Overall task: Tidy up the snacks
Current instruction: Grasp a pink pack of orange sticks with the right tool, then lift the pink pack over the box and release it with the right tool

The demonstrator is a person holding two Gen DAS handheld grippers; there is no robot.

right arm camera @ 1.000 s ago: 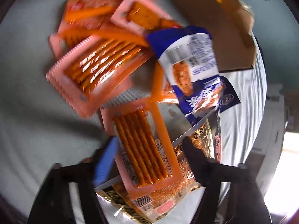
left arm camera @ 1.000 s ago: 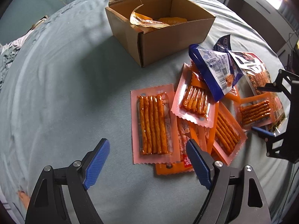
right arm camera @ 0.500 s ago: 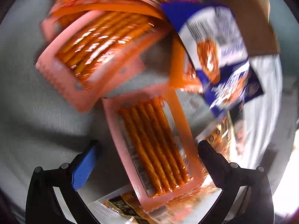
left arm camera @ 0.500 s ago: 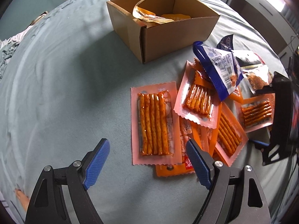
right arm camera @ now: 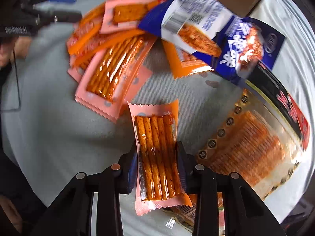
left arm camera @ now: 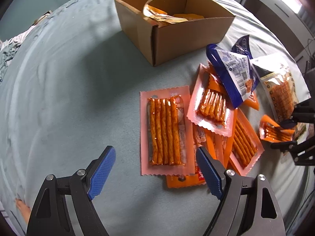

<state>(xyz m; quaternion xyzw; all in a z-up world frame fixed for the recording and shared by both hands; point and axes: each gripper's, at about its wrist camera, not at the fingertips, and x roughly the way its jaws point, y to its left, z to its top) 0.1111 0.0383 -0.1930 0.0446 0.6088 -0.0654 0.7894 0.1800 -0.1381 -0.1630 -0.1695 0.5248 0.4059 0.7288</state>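
While the pink packet of spicy sticks (right arm camera: 157,157) sits squeezed between the two fingers of the right gripper (right arm camera: 157,167), its zigzag top edge points away over the pale blue sheet (right arm camera: 59,137), and the jaws are clamped tight on both long sides of it. In the left view that same packet (left arm camera: 275,131) shows far off to the right, pinched by the right gripper (left arm camera: 285,133) beside a clear bag of orange strips (left arm camera: 281,94). Just ahead of the held packet lies a heap of more pink and orange packets (right arm camera: 112,72), overlapping one another, and to the right a blue and white bag (right arm camera: 196,25) rests on top of them, touching the clear bag (right arm camera: 256,143). Over on the other side, the left gripper (left arm camera: 155,171) hangs with jaws wide apart, nothing between them, its right finger just over the edge of an orange packet (left arm camera: 185,179). A flat pink packet (left arm camera: 165,131) lies right in front of it. Beyond, a cardboard box (left arm camera: 187,33) stands open on the sheet, with orange wrappers (left arm camera: 167,17) already inside.
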